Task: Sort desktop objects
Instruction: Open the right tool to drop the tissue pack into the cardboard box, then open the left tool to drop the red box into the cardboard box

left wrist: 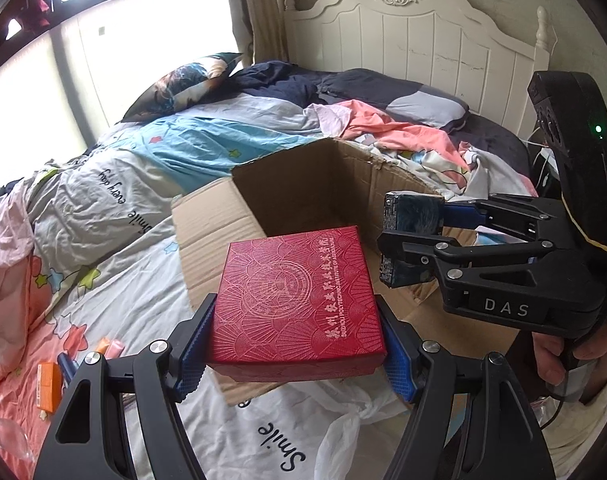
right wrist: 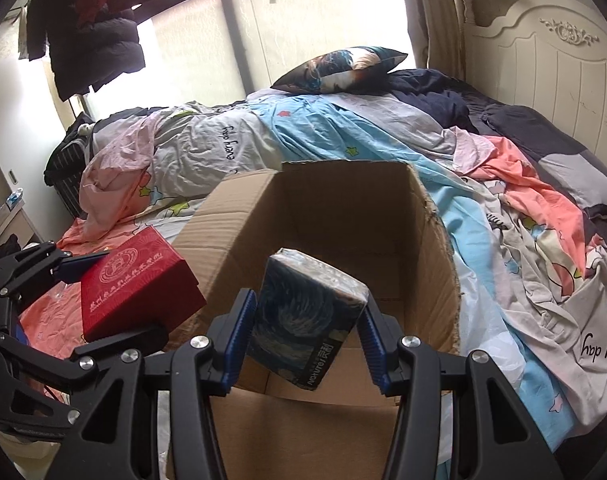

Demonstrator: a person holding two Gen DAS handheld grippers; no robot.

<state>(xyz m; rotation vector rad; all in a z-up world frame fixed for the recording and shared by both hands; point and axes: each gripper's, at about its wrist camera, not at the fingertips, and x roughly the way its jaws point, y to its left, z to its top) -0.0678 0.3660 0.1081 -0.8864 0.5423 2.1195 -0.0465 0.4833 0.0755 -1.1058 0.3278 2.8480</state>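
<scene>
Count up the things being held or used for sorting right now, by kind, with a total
Red gift box: 1
Dark tissue pack: 1
Cardboard box: 1
Total: 3

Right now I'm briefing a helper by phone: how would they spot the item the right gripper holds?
Find the open brown cardboard box on the bed. Above its opening, the right gripper clamps a dark blue plastic-wrapped tissue pack with swirling print. Unlike the flat red embossed gift box alongside, it is soft and dark.

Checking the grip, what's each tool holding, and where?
Left tool clamps the red box by its side edges; right tool clamps the tissue pack by its sides.
</scene>
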